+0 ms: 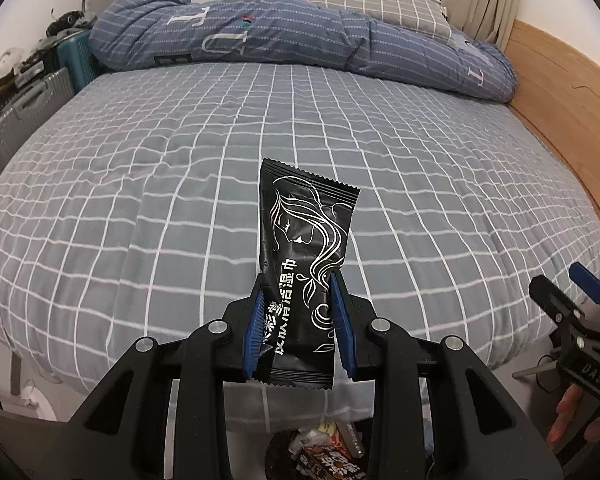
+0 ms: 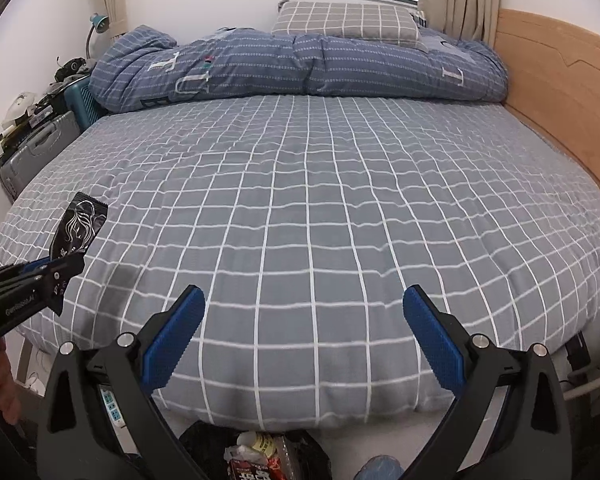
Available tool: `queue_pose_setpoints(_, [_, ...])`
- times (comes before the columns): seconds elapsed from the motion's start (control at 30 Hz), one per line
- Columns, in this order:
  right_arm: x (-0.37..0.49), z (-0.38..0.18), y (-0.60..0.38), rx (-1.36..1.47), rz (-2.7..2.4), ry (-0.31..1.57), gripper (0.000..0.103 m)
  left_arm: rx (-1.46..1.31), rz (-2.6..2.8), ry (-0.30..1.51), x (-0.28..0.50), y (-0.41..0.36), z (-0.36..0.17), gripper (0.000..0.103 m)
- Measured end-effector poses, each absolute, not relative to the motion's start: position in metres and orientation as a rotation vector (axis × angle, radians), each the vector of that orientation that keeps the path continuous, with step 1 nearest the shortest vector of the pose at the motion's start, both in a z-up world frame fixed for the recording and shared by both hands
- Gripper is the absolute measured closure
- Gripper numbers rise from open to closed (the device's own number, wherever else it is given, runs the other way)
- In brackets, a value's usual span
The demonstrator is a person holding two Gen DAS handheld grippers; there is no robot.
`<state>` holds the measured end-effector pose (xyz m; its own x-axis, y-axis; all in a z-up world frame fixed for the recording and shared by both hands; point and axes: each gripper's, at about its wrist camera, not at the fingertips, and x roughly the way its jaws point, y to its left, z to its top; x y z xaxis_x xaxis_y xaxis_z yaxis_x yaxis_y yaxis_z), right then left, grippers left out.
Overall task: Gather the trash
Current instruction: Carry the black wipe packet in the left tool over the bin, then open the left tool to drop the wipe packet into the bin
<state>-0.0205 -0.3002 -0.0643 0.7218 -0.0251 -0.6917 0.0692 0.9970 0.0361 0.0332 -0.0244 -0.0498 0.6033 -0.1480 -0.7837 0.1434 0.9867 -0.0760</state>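
Black foil wet-wipe packet [image 1: 300,276] sits clamped in your left gripper [image 1: 300,324], long axis running straight out along the fingers, over the bed's near edge. The trash bin [image 1: 320,452] lies directly below and behind it. Your right gripper [image 2: 300,340] hangs spread and empty. White Chinese characters run along the packet; a woman's line drawing sits above them.

Both wrist cameras look down across the bed [image 1: 180,184] from its foot, sharing its checked sheet [image 2: 300,200].
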Motion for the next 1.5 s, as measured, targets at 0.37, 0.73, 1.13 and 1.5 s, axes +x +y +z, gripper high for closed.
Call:
queue_pose_setpoints(0.37, [-0.06, -0.071, -0.296, 0.062, -0.036, 0.788, 0.008, -0.017, -0.19, 0.949, -0.016, -0.029, -0.06, 0.073])
queue_pose_setpoints(0.73, [-0.114, -0.096, -0.292, 0.069, -0.05, 0.853, 0.008, -0.023, -0.201, 0.986, -0.069, -0.035, -0.071, 0.073])
queue_pose_setpoints(1.13, [-0.161, -0.132, -0.296, 0.085, -0.068, 0.97, 0.008, -0.034, -0.198, 1.102, -0.115, -0.03, -0.109, 0.073])
queue_pose_setpoints(1.5, [-0.152, -0.182, -0.3, 0.074, -0.077, 1.101, 0.008, 0.003, -0.194, 1.215, -0.117, -0.039, -0.169, 0.073])
